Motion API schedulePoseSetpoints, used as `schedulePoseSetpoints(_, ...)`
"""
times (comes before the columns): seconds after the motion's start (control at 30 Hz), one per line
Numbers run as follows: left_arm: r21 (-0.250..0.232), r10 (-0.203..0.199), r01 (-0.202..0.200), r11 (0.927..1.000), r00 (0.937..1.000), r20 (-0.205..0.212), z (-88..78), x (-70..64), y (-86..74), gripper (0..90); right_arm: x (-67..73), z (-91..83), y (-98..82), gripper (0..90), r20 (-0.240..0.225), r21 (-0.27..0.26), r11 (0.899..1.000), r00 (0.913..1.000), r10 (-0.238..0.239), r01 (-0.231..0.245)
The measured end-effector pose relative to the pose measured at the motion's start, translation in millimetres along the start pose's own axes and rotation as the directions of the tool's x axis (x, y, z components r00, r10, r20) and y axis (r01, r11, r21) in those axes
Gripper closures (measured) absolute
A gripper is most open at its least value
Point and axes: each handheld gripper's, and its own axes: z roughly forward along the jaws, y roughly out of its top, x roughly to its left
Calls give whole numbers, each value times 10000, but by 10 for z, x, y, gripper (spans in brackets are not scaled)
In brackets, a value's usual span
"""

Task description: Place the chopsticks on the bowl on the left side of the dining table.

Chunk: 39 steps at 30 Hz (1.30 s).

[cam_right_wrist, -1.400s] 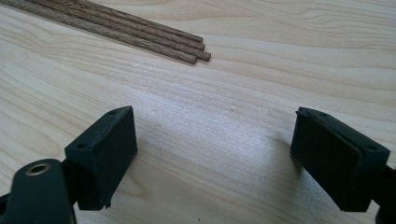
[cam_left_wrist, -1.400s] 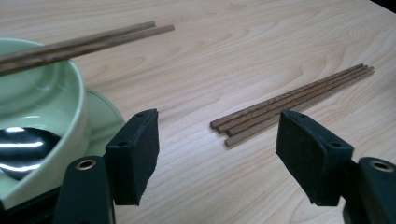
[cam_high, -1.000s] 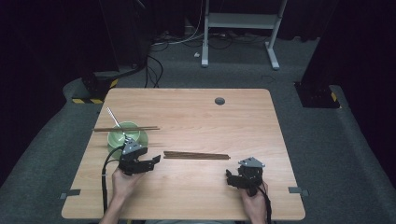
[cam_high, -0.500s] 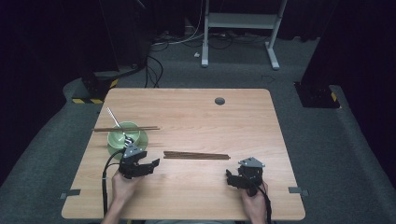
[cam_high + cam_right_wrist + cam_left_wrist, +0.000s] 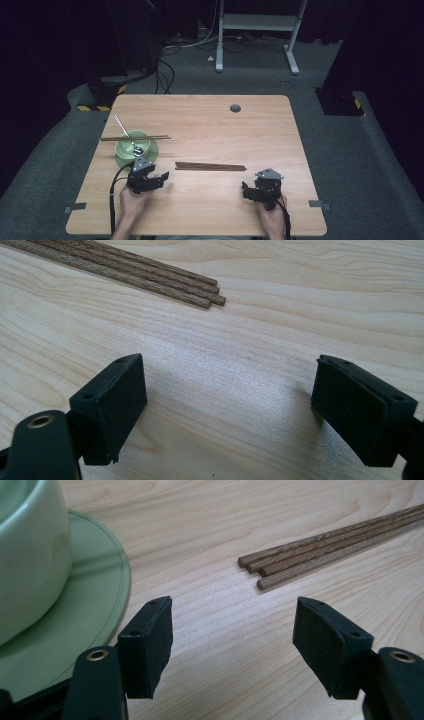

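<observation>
Both my grippers empty, jaws spread, low over the light wooden table [image 5: 210, 120].
Bundle of brown wooden chopsticks [image 5: 210, 166] lies flat mid-table, long axis left-right, between left gripper [image 5: 161, 177] and right gripper [image 5: 246, 190].

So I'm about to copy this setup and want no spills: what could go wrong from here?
1. The left claw stands open right beside the green saucer and bowl; swinging towards the chopsticks could nudge them and tip the spoon out.
2. The four sticks lie loose together, so a pinch may catch only some or scatter them.
3. With the right claw open near their other end, both could push them askew.
</observation>
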Motion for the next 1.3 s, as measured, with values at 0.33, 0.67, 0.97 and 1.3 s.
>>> schedulePoseSetpoints(0.33,89,31,-29,10000,9996,-264,37,10,-53,324,0,0,0,140,2,-1,10000,10000,-2,2)
schedulePoseSetpoints(0.67,178,6,4,9998,9983,-589,75,47,-84,324,0,0,0,140,1,-2,10000,10000,1,-1)
schedulePoseSetpoints(0.97,177,-27,39,9998,9976,-697,99,55,-96,324,0,0,0,140,0,-1,10000,10000,2,-2)
schedulePoseSetpoints(1.3,108,208,-198,9997,9945,-1028,117,35,-130,325,0,0,0,140,1,-1,10000,10000,-1,1)
